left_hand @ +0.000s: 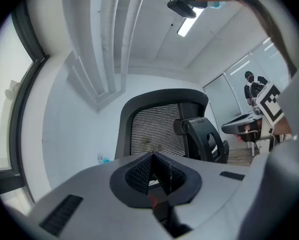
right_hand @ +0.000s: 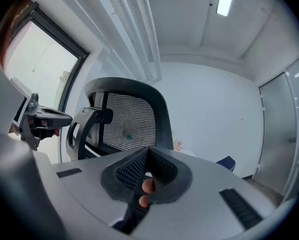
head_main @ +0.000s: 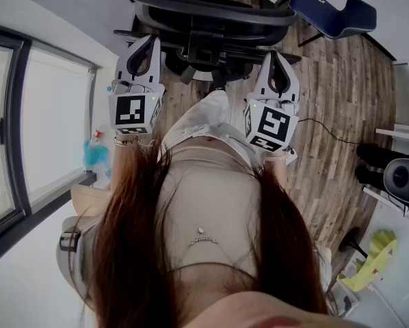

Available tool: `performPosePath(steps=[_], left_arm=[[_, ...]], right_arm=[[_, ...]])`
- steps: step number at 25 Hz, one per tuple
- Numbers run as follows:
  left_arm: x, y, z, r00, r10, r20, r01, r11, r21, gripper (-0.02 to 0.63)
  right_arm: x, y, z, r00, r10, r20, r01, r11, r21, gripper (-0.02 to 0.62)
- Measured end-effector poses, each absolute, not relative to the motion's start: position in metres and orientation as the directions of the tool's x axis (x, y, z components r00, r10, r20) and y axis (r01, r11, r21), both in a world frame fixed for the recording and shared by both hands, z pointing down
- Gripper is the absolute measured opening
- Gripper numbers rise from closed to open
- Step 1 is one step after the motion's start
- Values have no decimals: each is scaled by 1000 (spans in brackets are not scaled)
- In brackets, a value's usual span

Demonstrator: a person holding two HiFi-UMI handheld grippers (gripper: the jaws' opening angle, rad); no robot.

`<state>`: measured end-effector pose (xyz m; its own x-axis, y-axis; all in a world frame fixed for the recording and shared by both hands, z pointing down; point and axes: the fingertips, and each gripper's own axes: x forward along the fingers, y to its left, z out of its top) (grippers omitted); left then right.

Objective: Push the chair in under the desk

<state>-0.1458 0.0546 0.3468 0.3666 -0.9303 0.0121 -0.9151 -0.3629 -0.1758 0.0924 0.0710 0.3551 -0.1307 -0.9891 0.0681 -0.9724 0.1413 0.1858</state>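
Note:
A black office chair (head_main: 211, 19) with a mesh back stands just ahead of me on the wood floor. The left gripper view shows its back (left_hand: 154, 134) and one armrest (left_hand: 204, 139) beyond the jaws; the right gripper view shows the back (right_hand: 129, 121) and the other armrest (right_hand: 84, 126). My left gripper (head_main: 150, 41) and right gripper (head_main: 273, 55) are held side by side and point at the chair, a little short of it. Both are shut with nothing between the jaws, as seen close up on the left gripper (left_hand: 152, 156) and the right gripper (right_hand: 147, 151). I cannot make out a desk.
A blue chair (head_main: 334, 12) stands at the far right behind the office chair. A large window (head_main: 27, 128) runs along the left wall. A cable (head_main: 327, 132) lies on the floor to the right, near a round black device (head_main: 403, 176) and a yellow item (head_main: 379, 248).

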Motion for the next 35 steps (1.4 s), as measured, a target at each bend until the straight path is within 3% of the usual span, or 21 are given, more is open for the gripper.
performPosePath(steps=[35], left_arm=[[-143, 50, 369, 451, -885, 112, -874, -464, -146, 8]], right_arm=[[73, 71, 370, -254, -959, 129, -931, 278, 238, 34]])
